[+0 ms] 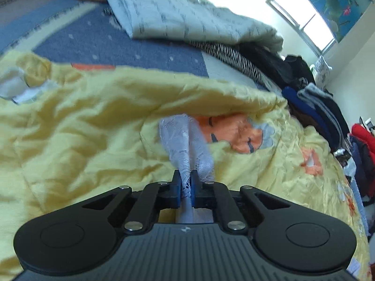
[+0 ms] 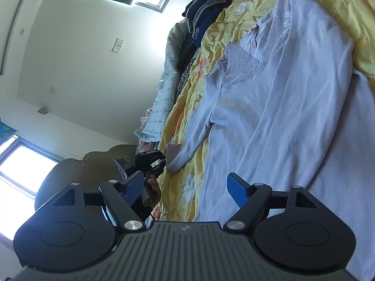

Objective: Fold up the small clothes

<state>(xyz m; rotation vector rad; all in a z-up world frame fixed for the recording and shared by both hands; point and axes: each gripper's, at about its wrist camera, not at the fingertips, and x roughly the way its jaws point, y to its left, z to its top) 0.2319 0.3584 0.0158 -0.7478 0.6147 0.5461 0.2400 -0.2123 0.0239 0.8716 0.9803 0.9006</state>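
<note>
My left gripper pinched tight on lace cuff of pale lilac top, sleeve bunched on yellow floral quilt. My right gripper wide, nothing between jaws, low over top spread flat on same quilt. Beyond: grey printed garment, striped and dark clothes pile, window.

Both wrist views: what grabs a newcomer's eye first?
In the left wrist view, the left tool is shut on a strip of white lace fabric, low in the centre, above a crumpled yellow quilt. In the right wrist view, a pale lavender top lies spread over that quilt, filling the right side, with the right tool open in front of it.
</note>
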